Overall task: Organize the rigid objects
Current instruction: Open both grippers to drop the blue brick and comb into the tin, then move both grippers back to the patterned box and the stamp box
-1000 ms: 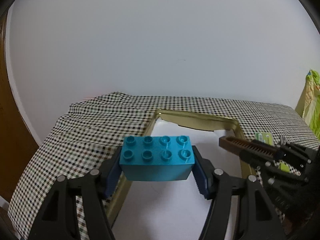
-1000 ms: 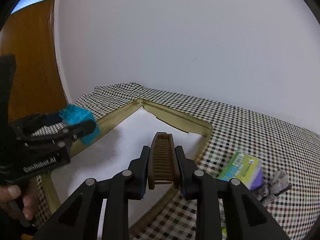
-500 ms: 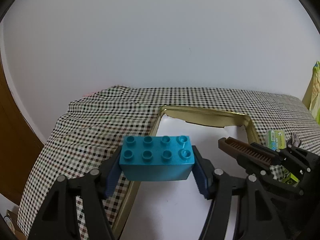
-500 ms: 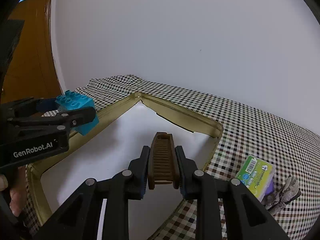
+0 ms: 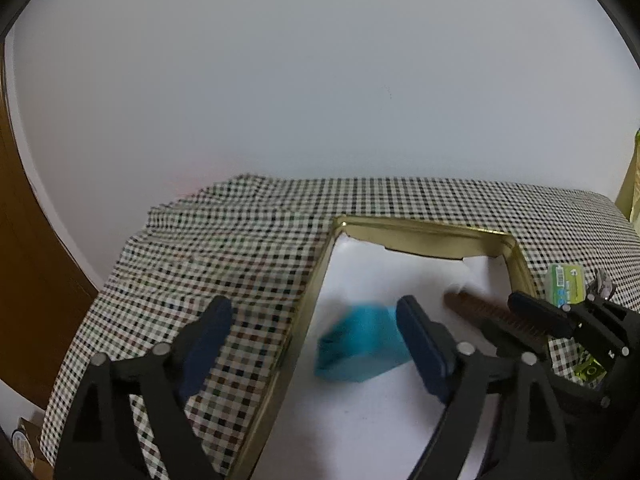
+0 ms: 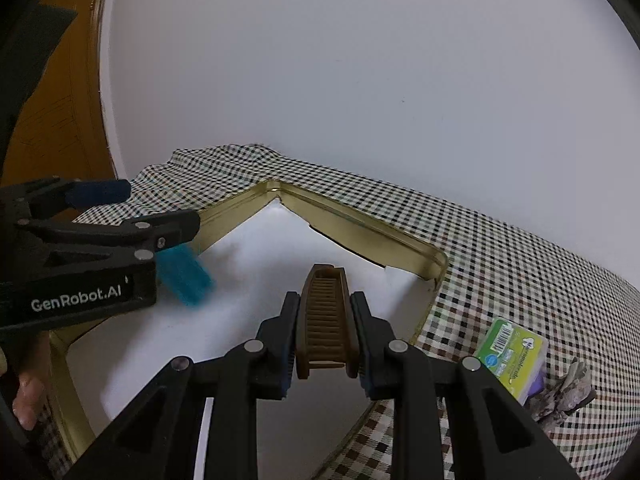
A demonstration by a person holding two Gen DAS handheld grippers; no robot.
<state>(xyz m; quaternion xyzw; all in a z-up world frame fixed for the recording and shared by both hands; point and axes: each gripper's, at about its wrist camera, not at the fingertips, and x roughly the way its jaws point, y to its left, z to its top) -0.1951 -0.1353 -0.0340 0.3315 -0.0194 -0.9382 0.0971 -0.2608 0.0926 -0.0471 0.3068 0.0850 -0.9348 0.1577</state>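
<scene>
Half a second ago our left gripper [image 5: 314, 330] was clamped on the teal block [image 5: 360, 348]; now its jaws stand wide apart and the block, blurred, sits tilted over the white lining of the gold tray [image 5: 520, 256], just beside the tray's left wall. From the right wrist view we see the same block [image 6: 184, 272] under the left gripper's fingers, whose housing carries the white lettering "GenRobot.AI". Our right gripper [image 6: 324, 332] is closed on the brown comb [image 6: 326, 316], which points forward above the tray's [image 6: 352, 220] white floor. On the checked cloth [image 5: 240, 240] covering the desk, to the right of the tray, lies a green and purple packet [image 6: 514, 356] with a barcode and small print too fine to read, and touching it a crumpled grey wrapper [image 6: 568, 396].
</scene>
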